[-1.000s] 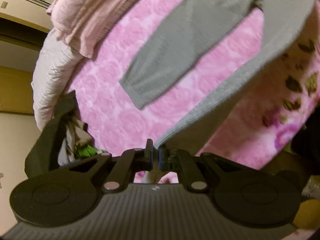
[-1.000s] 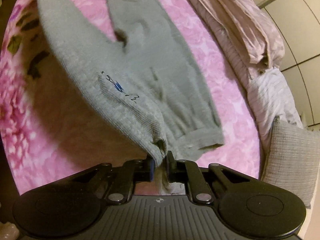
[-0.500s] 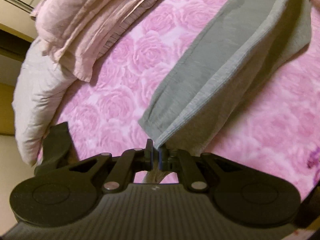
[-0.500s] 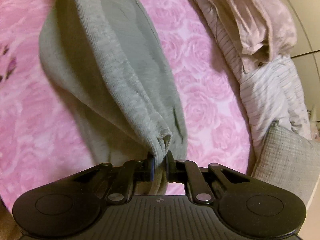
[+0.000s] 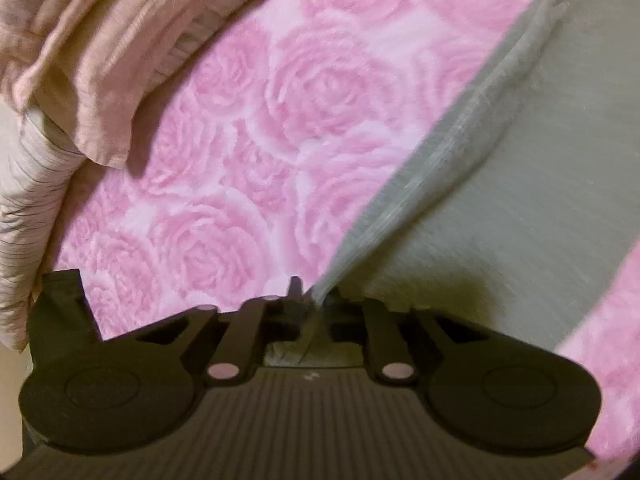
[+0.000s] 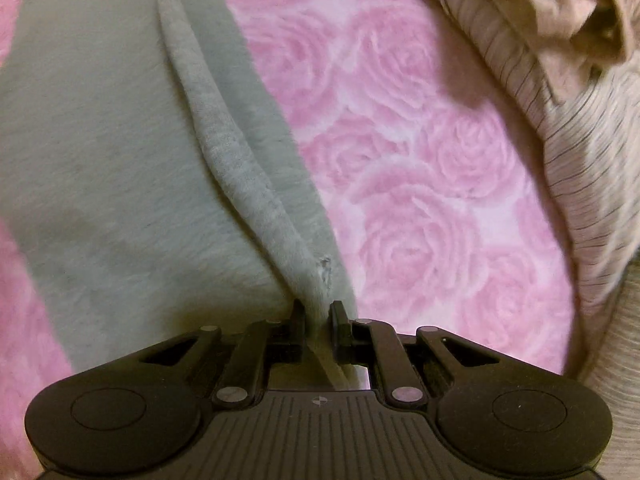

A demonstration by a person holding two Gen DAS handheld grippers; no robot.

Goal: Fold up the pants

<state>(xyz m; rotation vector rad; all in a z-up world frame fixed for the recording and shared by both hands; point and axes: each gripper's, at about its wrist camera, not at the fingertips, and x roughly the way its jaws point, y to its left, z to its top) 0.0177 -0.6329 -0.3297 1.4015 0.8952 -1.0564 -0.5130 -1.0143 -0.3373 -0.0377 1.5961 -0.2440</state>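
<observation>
Pants (image 6: 100, 140) of grey knit lie low over the pink rose-patterned blanket (image 6: 420, 184), pinched at two points by the two tools. In the right wrist view the right gripper (image 6: 318, 314) has its jaws drawn in on a raised ridge of the grey cloth at lower centre; from there the ridge runs up and leftward to the top edge of the frame, with the broad grey panel filling the left half. In the left wrist view the left gripper (image 5: 310, 294) is clamped on a thin edge of the same pants (image 5: 540, 200) at lower centre, and the cloth stretches away to the upper right corner, its doubled seam marking the long axis. So the garment lies ahead of both tools and between them, right of the left one and left of the right one, and neither hand looks clearly nearer to it. Beige bedding (image 5: 80, 60) is bunched at the upper left of the left view, well apart from the cloth. Judging by how close the fabric sits to the blanket, the coming move is to set the held edge down flat along that axis; the ridge by the right jaws could leave a crease.
</observation>
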